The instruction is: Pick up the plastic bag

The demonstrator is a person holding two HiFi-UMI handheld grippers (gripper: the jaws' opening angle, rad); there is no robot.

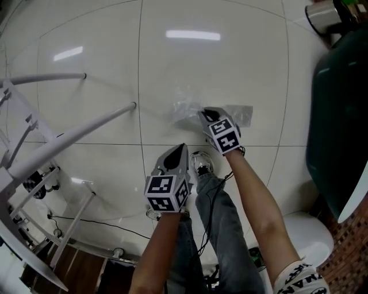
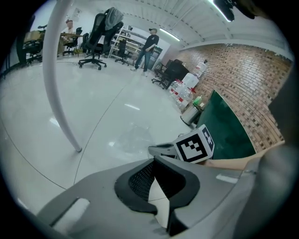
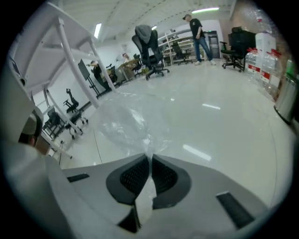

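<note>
A clear, crumpled plastic bag [image 1: 187, 109] lies on the glossy white tile floor [image 1: 230, 63]. My right gripper [image 1: 208, 113] reaches down to its near edge. In the right gripper view the jaws [image 3: 150, 158] are shut on a pinched fold of the bag [image 3: 126, 123], and film runs down between the pads. My left gripper [image 1: 183, 147] hangs nearer to me, left of the right arm and short of the bag. Its jaws [image 2: 154, 159] meet at the tips with nothing in them. In the left gripper view the bag [image 2: 133, 135] lies ahead, beside the right gripper's marker cube [image 2: 194, 144].
White tubular legs of a frame [image 1: 75, 135] slant across the left. A dark green object [image 1: 339, 120] and a metal bin [image 1: 325, 16] stand at the right. The person's legs and a shoe [image 1: 201, 163] are below the grippers. Office chairs [image 3: 149, 51] stand far off.
</note>
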